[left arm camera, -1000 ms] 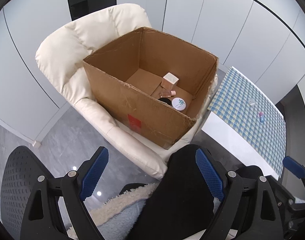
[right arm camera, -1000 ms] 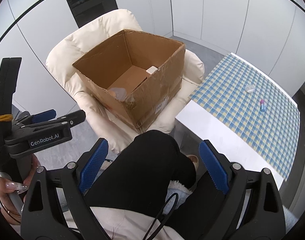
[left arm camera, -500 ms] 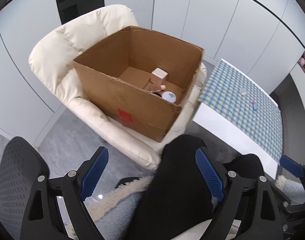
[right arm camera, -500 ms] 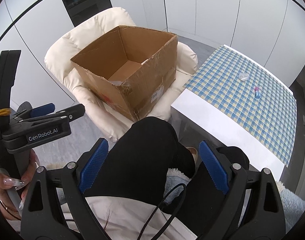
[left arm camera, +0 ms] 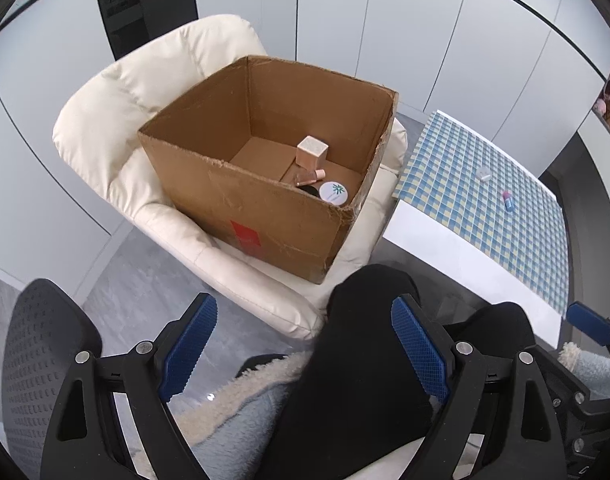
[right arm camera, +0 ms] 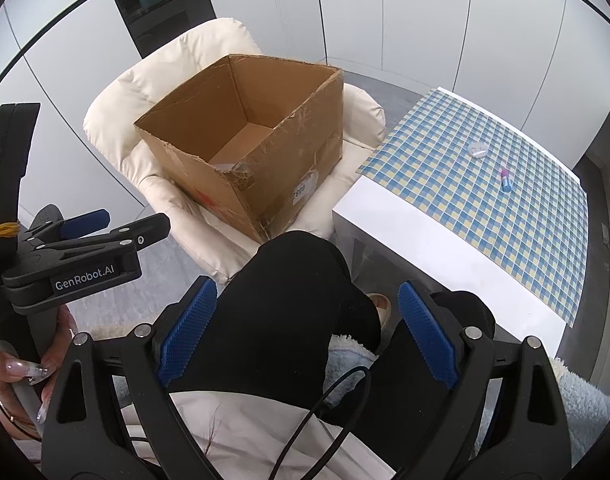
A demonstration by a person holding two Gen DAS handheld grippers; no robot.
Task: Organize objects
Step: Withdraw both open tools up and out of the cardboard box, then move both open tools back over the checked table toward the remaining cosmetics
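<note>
An open cardboard box [left arm camera: 261,204] [right arm camera: 289,160] sits on a cream armchair [left arm camera: 117,148] [right arm camera: 117,120]. Inside it lie a beige cube box [left arm camera: 312,152], a small pink bottle [left arm camera: 311,176] and a round white jar [left arm camera: 333,193]. On the checked tablecloth [left arm camera: 485,216] [right arm camera: 485,200] lie a small clear piece [left arm camera: 484,173] [right arm camera: 477,149] and a pink-and-blue tube [left arm camera: 507,201] [right arm camera: 505,180]. My left gripper [left arm camera: 305,344] is open and empty, hovering over the person's black-clad knees, short of the box. My right gripper [right arm camera: 309,332] is open and empty too, held above the person's lap.
A white table [right arm camera: 417,240] carries the checked cloth, right of the armchair. The person's legs [right arm camera: 289,304] fill the foreground. A black mesh chair back [left arm camera: 37,360] stands at lower left. White cabinet walls close off the back. A hand [right arm camera: 17,376] holds the left gripper's handle.
Both views have slid a little sideways: the box and table shifted left in each frame. Both grippers stay open and empty.
</note>
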